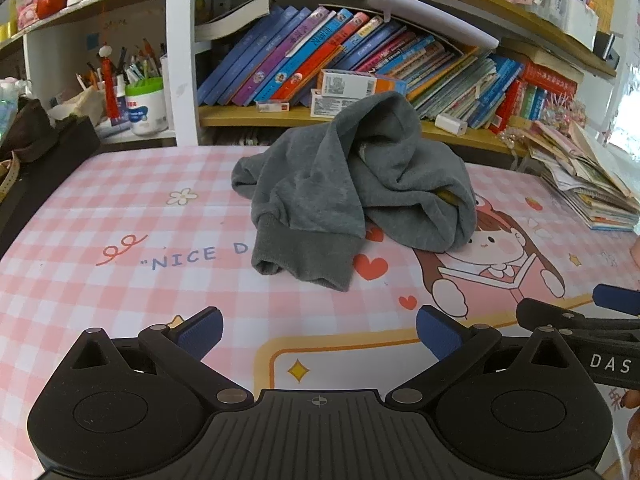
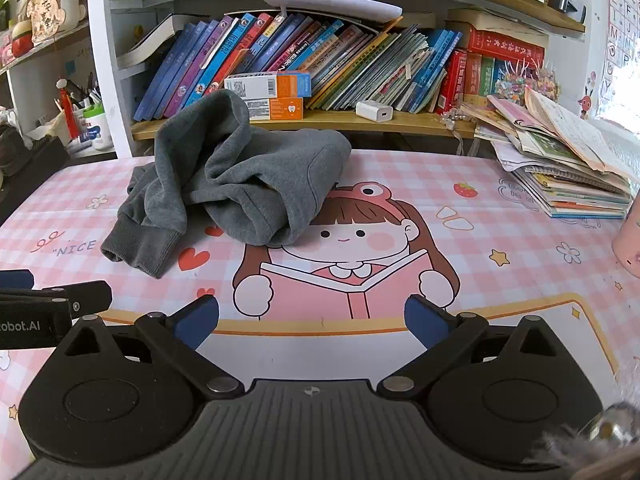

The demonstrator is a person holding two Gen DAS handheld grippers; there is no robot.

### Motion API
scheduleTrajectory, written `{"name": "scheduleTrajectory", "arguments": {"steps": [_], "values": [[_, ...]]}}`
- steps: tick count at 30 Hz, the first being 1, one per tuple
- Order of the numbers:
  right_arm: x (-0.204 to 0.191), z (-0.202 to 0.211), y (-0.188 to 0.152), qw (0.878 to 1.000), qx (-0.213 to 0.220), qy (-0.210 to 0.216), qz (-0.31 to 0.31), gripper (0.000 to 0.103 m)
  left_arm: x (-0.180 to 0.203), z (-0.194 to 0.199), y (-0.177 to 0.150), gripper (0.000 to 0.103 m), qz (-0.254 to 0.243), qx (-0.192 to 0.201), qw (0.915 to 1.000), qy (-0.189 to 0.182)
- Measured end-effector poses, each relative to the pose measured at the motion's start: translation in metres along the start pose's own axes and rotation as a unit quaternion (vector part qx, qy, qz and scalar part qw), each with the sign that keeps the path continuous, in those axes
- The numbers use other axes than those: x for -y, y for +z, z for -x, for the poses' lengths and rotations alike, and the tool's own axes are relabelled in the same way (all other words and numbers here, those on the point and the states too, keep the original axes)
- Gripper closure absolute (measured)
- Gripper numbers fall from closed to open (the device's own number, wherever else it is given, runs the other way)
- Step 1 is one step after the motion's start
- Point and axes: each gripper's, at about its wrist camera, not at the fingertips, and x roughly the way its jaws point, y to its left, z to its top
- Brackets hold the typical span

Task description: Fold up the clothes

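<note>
A grey sweatshirt (image 1: 352, 188) lies crumpled in a heap on the pink checked table mat (image 1: 120, 208), one ribbed cuff (image 1: 308, 256) pointing toward me. It also shows in the right wrist view (image 2: 240, 176), left of centre. My left gripper (image 1: 318, 334) is open and empty, short of the cuff. My right gripper (image 2: 312, 322) is open and empty, over the cartoon girl print (image 2: 348, 248), to the right of the heap. Each gripper shows at the edge of the other's view: the right one (image 1: 580, 316), the left one (image 2: 52, 300).
A bookshelf (image 1: 360, 60) full of slanted books stands behind the table. A stack of magazines (image 2: 568, 172) lies at the right rear of the table. A pen pot and white tub (image 1: 146, 104) stand at the back left. A pink object (image 2: 630, 244) sits at the right edge.
</note>
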Motion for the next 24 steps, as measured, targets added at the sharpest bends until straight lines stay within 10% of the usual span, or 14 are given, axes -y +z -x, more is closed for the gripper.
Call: {"name": "scheduleTrajectory", "arguments": {"steps": [24], "values": [[0.0016,-0.0021,-0.0012,1.0,-0.007,0.002,-0.002,0.002,-0.0017,-0.0035,-0.0046,0.0,0.002,-0.012,0.9999,0.004]]}}
